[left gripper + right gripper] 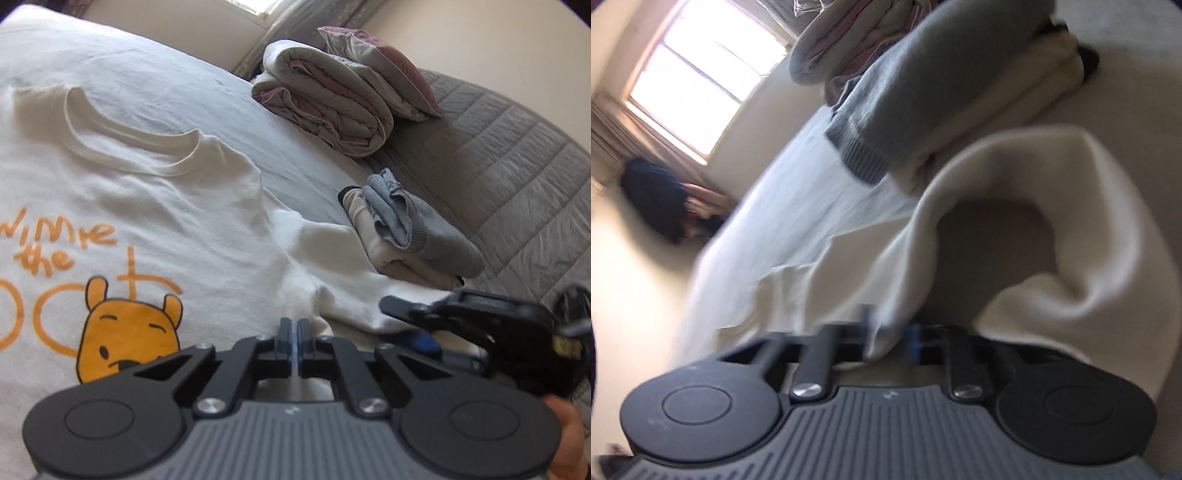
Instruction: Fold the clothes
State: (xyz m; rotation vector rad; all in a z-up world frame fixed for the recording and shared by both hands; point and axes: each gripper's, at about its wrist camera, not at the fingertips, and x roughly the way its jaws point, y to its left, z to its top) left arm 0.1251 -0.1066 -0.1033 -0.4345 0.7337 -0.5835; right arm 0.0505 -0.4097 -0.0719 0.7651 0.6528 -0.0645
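Note:
A white T-shirt (155, 206) with an orange bear print lies face up on the bed, collar toward the far side. In the left wrist view my left gripper (295, 330) sits at the shirt's near edge, shut on a thin fold of the white cloth. To its right, my right gripper (410, 325) grips the shirt's sleeve. The right wrist view is blurred: my right gripper (890, 332) is shut on the T-shirt sleeve (1089, 221), which rises off the bed in a curled loop.
A stack of folded clothes topped by a grey sweater (432, 236) lies just beyond the sleeve. Farther back are a rolled duvet (325, 103) and a pillow (384, 66) on a grey quilted cover (517, 166). A window (694, 81) is behind.

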